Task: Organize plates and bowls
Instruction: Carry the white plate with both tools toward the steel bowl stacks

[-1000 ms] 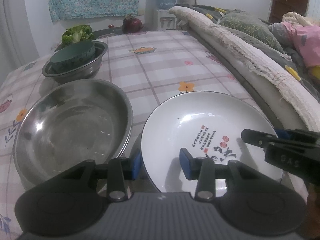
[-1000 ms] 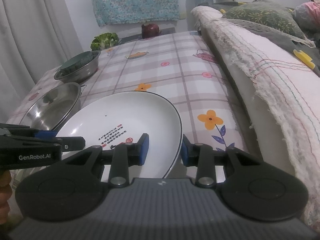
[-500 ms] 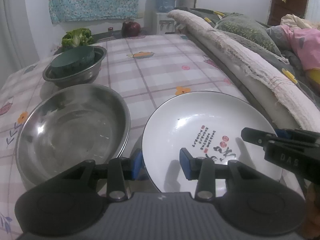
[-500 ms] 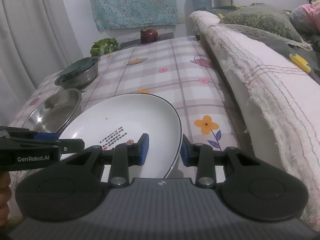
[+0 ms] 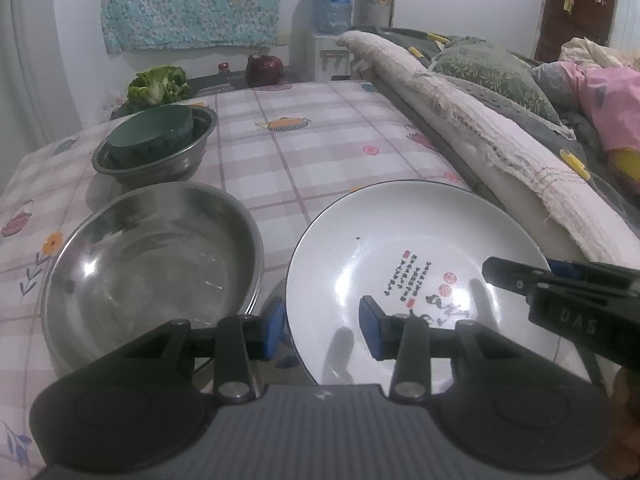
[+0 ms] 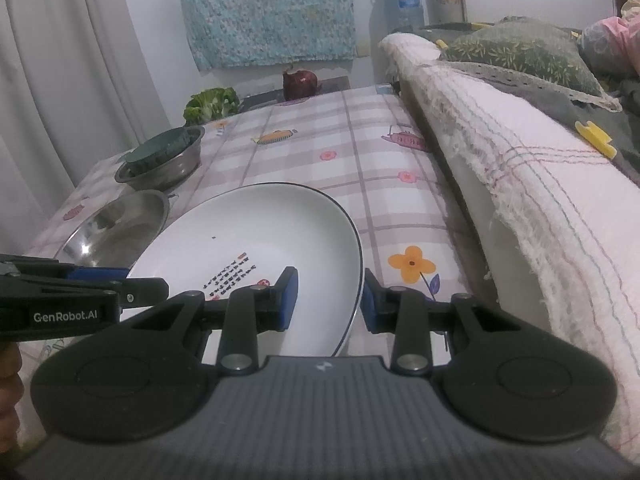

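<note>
Left wrist view: left hand-held gripper (image 5: 322,330) clamped on the near-left rim of the white plate (image 5: 404,256), just right of the large steel bowl (image 5: 152,264) on the table (image 5: 320,148). Likely mid-carry; next, probably setting the plate down. "DAS" readable on the other tool.

Right wrist view: right hand-held gripper (image 6: 329,299) clenched over the plate's near-right rim. "GenRobot.AI" readable at left.

glossy white ceramic plate (image 5: 400,240), shiny steel bowl (image 5: 152,256) – cloth tablecloth (image 5: 312,160)
</note>
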`<state>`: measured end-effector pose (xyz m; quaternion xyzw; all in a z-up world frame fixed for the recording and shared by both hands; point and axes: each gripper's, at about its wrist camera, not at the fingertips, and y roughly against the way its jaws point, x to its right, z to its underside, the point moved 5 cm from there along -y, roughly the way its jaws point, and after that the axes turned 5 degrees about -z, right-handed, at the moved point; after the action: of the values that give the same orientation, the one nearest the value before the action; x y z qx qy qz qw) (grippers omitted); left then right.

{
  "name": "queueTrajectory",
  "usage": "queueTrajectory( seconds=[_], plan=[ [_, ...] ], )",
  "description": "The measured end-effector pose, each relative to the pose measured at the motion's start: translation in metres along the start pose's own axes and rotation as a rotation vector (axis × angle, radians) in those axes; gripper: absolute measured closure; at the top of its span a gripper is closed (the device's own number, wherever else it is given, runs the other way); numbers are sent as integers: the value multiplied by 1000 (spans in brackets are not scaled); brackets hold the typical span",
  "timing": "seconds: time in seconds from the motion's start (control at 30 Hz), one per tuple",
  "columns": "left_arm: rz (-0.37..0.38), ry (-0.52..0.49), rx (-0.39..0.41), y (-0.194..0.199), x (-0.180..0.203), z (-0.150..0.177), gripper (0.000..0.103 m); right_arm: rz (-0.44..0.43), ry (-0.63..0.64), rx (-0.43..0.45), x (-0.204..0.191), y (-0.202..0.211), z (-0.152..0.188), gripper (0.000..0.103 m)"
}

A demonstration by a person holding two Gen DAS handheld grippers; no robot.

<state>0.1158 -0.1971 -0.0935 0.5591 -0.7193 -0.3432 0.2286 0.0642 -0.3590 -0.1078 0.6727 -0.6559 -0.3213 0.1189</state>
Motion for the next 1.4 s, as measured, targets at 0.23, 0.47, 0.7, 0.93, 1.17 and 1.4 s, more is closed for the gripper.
queueTrajectory(
  seconds=[0.23,0.47,0.7,0.93,1.17,1.4],
  plan=[
    [4,6,18,7,-3,-3,62,0,8,12,-4,5,-4,70],
    [0,21,37,14,-9,-5,62,-4,22,25,-12,8,-10,70],
    [-8,55,53,20,-24,-7,62,-15,46,30,-27,7,-16,70],
    [57,92,103,29,-45,-12,82,-37,77,30,-50,0,-25,71],
    [-17,-29,227,40,-53,-16,67,-23,150,-7,-93,-36,-33,77],
    [-60,54,187,7,-107,-29,66,-73,76,-16,-106,-74,-53,84]
  ],
)
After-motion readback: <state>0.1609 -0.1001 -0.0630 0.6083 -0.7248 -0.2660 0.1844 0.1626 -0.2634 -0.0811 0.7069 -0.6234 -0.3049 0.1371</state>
